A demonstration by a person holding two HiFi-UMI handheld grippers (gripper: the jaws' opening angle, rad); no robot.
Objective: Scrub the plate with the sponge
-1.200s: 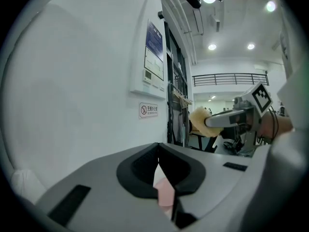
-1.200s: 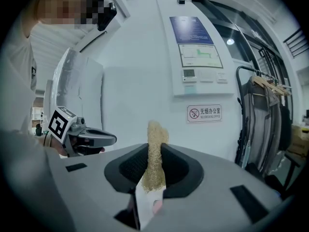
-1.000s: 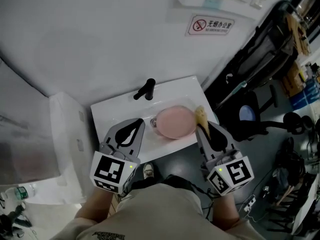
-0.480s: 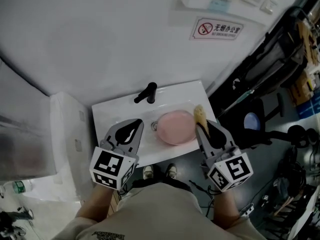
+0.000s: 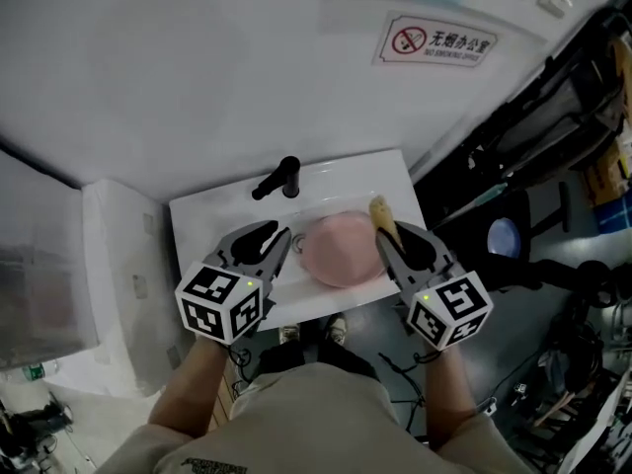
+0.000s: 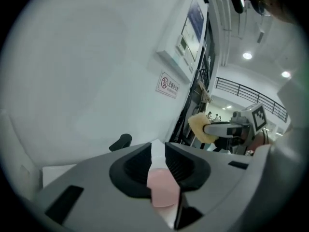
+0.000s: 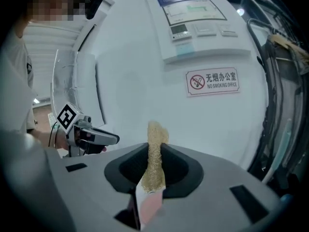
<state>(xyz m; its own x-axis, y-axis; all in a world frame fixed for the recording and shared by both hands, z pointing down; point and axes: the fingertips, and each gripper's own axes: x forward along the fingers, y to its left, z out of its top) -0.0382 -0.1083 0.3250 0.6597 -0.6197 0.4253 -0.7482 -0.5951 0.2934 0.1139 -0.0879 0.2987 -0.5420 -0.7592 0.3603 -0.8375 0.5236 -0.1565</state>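
now left gripper (image 5: 283, 240) jaws apart, just opening beside pink plate (image 5: 341, 252), seemingly nothing between, right gripper (image 5: 382, 235) clamped on sponge (image 5: 379, 210)

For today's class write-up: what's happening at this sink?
A person stands at a white sink with a gripper in each hand. The right gripper is clamped on a yellow sponge, near the pink plate lying in the basin. On the left gripper, the jaws have just been opening and hold nothing.

Round pink plate (image 5: 338, 251) lying in the white sink (image 5: 202, 220), thin yellow sponge (image 7: 157, 132) pinched edge-on in the right claw (image 7: 154, 148), poking out just beside the plate's rim
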